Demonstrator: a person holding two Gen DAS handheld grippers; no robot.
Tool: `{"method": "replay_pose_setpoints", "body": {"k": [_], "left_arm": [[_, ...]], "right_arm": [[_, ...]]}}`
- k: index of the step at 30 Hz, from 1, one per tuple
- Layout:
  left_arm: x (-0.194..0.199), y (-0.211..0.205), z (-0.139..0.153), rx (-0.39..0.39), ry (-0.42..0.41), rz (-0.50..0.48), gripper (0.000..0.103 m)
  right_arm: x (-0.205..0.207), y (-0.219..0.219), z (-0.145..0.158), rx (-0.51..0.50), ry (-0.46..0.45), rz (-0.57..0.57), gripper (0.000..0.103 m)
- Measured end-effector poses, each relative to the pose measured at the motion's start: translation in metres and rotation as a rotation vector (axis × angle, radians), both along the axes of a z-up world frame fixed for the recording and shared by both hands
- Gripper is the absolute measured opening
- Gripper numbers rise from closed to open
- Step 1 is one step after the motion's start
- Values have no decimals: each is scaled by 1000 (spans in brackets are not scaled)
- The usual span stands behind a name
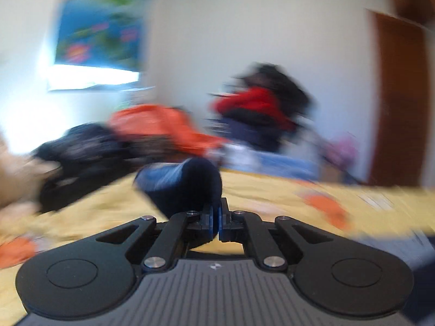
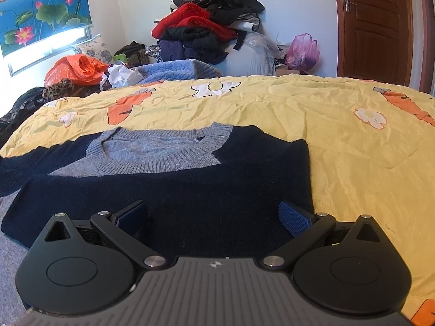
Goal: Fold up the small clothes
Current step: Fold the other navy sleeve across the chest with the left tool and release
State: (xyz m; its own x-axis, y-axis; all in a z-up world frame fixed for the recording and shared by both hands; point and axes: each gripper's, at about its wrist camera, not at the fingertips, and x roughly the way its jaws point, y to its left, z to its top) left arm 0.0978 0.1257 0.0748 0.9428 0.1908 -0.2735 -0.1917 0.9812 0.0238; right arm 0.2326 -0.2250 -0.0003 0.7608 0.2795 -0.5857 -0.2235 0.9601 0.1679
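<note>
A small navy sweater with a grey knit collar lies flat on the yellow bedspread. Its right sleeve is folded across the body. My right gripper is open and empty, hovering just above the sweater's folded part. The left wrist view is motion-blurred. My left gripper is shut on a fold of the navy sweater and holds it lifted off the bed.
A tall pile of dark and red clothes stands at the back by the wall. An orange plastic bag and a blue knit lie at the back left. A pink bag sits near the wooden door.
</note>
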Motion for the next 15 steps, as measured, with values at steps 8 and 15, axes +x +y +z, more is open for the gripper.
{"method": "replay_pose_setpoints", "body": {"k": [8, 15], "left_arm": [[0, -148, -66, 120, 308, -319, 4], [-11, -107, -65, -121, 278, -361, 20]], "right_arm": [[-1, -8, 1, 57, -3, -10, 102], [-1, -10, 1, 79, -4, -10, 103]]}}
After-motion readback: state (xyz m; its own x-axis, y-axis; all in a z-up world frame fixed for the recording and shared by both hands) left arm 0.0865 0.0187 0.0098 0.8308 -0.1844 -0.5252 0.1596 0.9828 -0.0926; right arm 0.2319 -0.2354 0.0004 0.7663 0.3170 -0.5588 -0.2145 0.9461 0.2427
